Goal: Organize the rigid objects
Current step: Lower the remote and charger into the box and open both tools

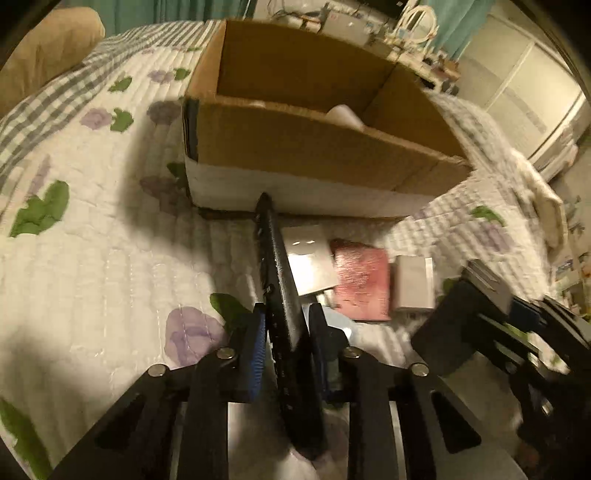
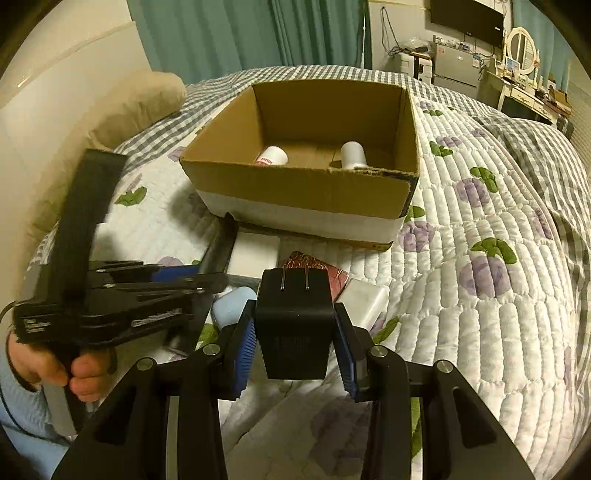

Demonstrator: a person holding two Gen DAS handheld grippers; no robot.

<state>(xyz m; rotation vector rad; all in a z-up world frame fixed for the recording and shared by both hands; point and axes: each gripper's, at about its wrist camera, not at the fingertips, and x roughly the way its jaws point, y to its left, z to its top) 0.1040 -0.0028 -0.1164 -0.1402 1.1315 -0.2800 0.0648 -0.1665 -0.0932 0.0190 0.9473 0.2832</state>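
- Left tool [image 1: 284,354] clamped on a flat black slab [image 1: 275,266], edge-up, box [image 1: 314,147] ahead.
- Right tool [image 2: 293,343] clamped on a black plug [image 2: 293,314], prongs toward the box [image 2: 303,184].

Ahead of the tongs spreads a bed under a white quilt [image 2: 480,314] printed with purple flowers and green leaves, grey check along its far edge. Up left, a tan pillow [image 2: 147,99] leans on a pale headboard [image 2: 55,81]. Beyond hang teal curtains [image 2: 221,37]. Far right: a dark wall screen [image 2: 467,16], an oval mirror [image 2: 521,46] over a cluttered white desk [image 2: 524,96]. Warm, dim light.
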